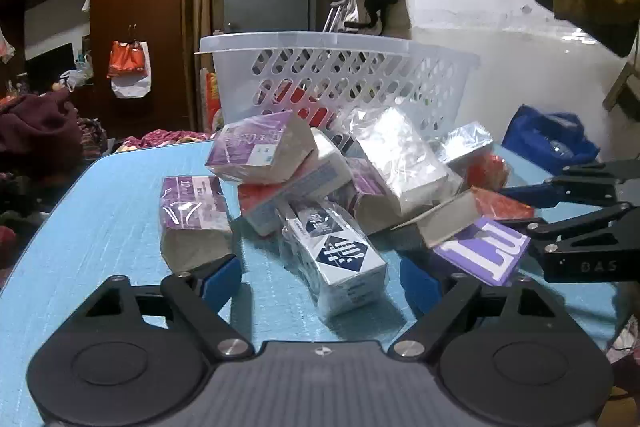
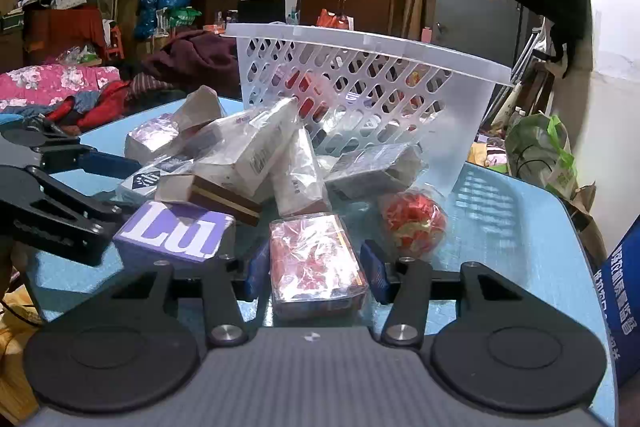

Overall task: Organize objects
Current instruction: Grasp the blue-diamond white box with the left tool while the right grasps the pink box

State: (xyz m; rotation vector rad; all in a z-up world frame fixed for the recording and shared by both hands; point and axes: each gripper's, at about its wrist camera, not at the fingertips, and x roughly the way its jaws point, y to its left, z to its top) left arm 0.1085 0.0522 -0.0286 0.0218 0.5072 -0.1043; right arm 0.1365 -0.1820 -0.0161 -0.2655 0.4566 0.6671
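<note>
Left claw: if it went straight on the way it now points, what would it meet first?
Most likely the white and navy pack, lying between the open fingers of the left claw. Behind it sits the rest of the pile, then the white basket. Depth is hard to judge through the fisheye.

Basket (image 1: 332, 67) perforated white plastic; tissue packs (image 1: 260, 151) glossy crinkled film; tabletop (image 1: 112, 211) matt ribbed blue.

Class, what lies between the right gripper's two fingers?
A red-patterned wrapped pack lies between the right gripper fingers, seen in the right wrist view.
</note>
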